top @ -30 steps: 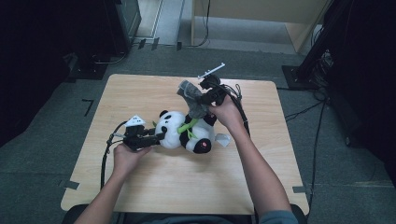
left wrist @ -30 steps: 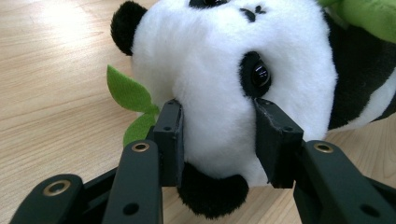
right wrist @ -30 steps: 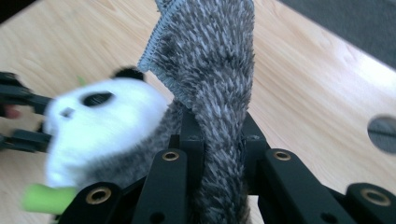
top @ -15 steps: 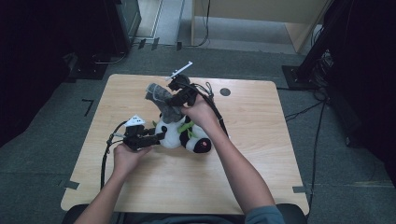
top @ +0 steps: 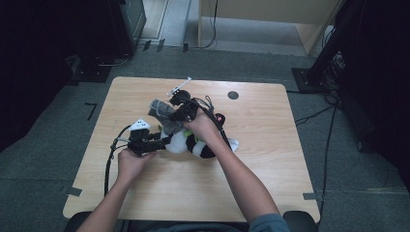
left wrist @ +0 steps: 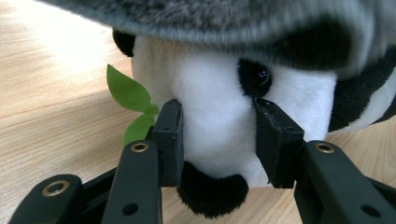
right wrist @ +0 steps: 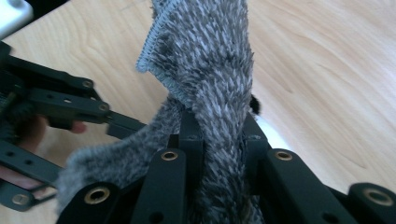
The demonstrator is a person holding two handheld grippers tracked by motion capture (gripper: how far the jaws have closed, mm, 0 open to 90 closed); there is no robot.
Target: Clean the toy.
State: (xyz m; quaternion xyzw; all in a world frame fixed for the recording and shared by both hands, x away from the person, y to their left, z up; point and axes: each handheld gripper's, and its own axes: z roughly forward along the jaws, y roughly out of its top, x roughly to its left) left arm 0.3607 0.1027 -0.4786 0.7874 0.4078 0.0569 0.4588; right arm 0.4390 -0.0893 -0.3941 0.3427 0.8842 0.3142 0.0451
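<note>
Pale wooden table, grey floor

I see the toy panda lying near the middle of the table, its head toward my left. My left gripper comes in from the left, its jaws on either side of the panda's snout. My right gripper sits just behind the panda's head, with the fuzzy cloth between its jaws and draped over the head

The grey furry cloth is blurred and cut off — it hides the panda's crown.
</note>
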